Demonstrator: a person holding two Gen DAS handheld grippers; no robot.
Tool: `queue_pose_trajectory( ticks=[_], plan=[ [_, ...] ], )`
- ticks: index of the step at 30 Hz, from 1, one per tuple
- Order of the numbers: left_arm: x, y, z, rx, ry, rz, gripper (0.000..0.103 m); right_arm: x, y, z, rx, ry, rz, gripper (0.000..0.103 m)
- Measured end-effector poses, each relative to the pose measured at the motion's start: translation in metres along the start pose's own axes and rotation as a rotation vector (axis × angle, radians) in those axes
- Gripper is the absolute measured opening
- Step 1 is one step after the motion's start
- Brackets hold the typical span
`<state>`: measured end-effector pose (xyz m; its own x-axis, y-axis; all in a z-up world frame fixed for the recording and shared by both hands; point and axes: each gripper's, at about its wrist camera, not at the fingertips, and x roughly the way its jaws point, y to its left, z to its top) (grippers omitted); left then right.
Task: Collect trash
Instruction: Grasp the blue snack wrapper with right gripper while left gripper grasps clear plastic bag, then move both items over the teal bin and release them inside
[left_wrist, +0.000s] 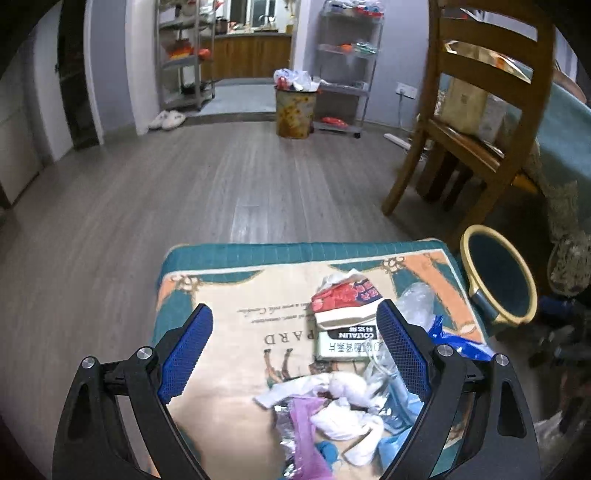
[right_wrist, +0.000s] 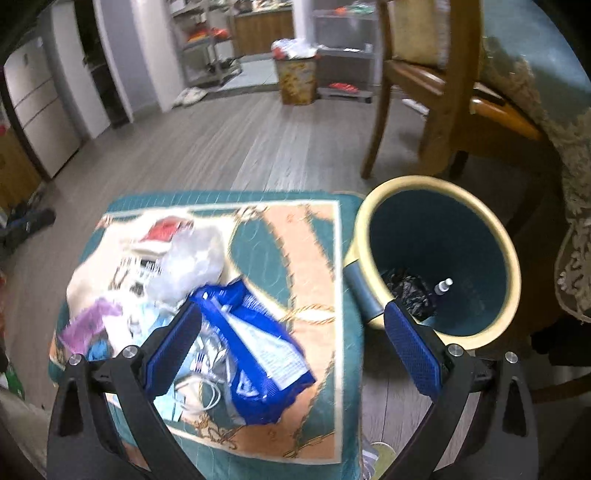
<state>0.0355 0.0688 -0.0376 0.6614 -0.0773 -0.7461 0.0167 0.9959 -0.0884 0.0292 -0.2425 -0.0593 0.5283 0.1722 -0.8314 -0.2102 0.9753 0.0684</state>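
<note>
A heap of trash lies on a patterned cushioned stool (left_wrist: 229, 332) (right_wrist: 314, 236). It holds a red and white packet (left_wrist: 345, 299), a green medicine box (left_wrist: 341, 343), crumpled tissues (left_wrist: 347, 417), a purple wrapper (left_wrist: 306, 432) and a blue snack bag (right_wrist: 255, 350) (left_wrist: 458, 341). My left gripper (left_wrist: 295, 326) is open above the heap, its jaws wide with nothing pinched. My right gripper (right_wrist: 291, 325) is open too, hanging over the blue bag without touching it. Right of the stool stands a yellow-rimmed bin (right_wrist: 439, 254) (left_wrist: 498, 277) with a dark crumpled bag (right_wrist: 408, 291) and a small bottle (right_wrist: 443, 286) inside.
A wooden chair (left_wrist: 476, 110) (right_wrist: 428, 85) and a cloth-draped table (right_wrist: 535, 62) stand at the right. Across the wood floor a full patterned bin (left_wrist: 295, 107) sits by metal shelves (left_wrist: 347, 62). Slippers (left_wrist: 168, 120) lie near the doorway.
</note>
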Motion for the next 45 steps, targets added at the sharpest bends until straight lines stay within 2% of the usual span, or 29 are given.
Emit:
queue_pose_trajectory(
  ticks=[4,6,7,9,14,17,23,26,32,35,37,38,39,41,42,45],
  plan=[
    [0.009,-0.007,-0.001,0.010,0.010,-0.018,0.090,0.018,0.018,-0.010,-0.079,0.061,0.032,0.093],
    [0.017,-0.015,0.000,0.027,0.025,-0.026,0.090,0.029,0.025,-0.014,-0.123,0.100,0.044,0.075],
    [0.019,-0.018,-0.001,0.036,0.029,-0.028,0.090,0.033,0.027,-0.015,-0.137,0.115,0.048,0.072],
    [0.026,-0.025,0.000,0.052,0.038,-0.033,0.090,0.045,0.034,-0.021,-0.179,0.158,0.066,0.052],
    [0.043,-0.040,0.004,0.074,0.061,-0.068,0.090,0.059,0.048,-0.024,-0.292,0.190,0.068,0.019],
    [0.052,-0.051,0.004,0.103,0.075,-0.079,0.090,0.052,0.047,-0.019,-0.314,0.178,0.074,0.012],
    [0.059,-0.070,0.009,0.140,0.078,-0.102,0.090,0.014,0.031,0.004,-0.369,0.145,0.024,0.010],
    [0.063,-0.086,0.007,0.183,0.079,-0.114,0.090,-0.001,0.008,0.018,-0.359,0.110,-0.004,0.010],
    [0.083,-0.112,-0.005,0.251,0.128,-0.119,0.090,-0.002,-0.048,0.036,-0.141,0.067,0.011,0.010],
    [0.095,-0.124,-0.011,0.284,0.159,-0.120,0.087,0.000,-0.060,0.042,-0.129,0.051,-0.002,0.010],
    [0.105,-0.130,-0.014,0.301,0.193,-0.135,0.078,0.003,-0.071,0.046,-0.092,0.055,0.009,0.010],
    [0.109,-0.133,-0.016,0.310,0.211,-0.142,0.067,0.004,-0.076,0.047,-0.074,0.055,0.013,0.010],
    [0.116,-0.139,-0.019,0.326,0.238,-0.148,0.051,0.004,-0.082,0.048,-0.061,0.052,0.010,0.010],
    [0.123,-0.146,-0.023,0.357,0.274,-0.148,0.031,0.004,-0.093,0.050,-0.038,0.047,0.007,0.010],
    [0.123,-0.148,-0.024,0.364,0.279,-0.157,0.025,0.004,-0.102,0.051,-0.016,0.046,0.006,0.010],
    [0.113,-0.159,-0.015,0.395,0.225,-0.153,0.022,0.004,-0.125,0.056,0.053,0.034,-0.004,0.010]
  ],
)
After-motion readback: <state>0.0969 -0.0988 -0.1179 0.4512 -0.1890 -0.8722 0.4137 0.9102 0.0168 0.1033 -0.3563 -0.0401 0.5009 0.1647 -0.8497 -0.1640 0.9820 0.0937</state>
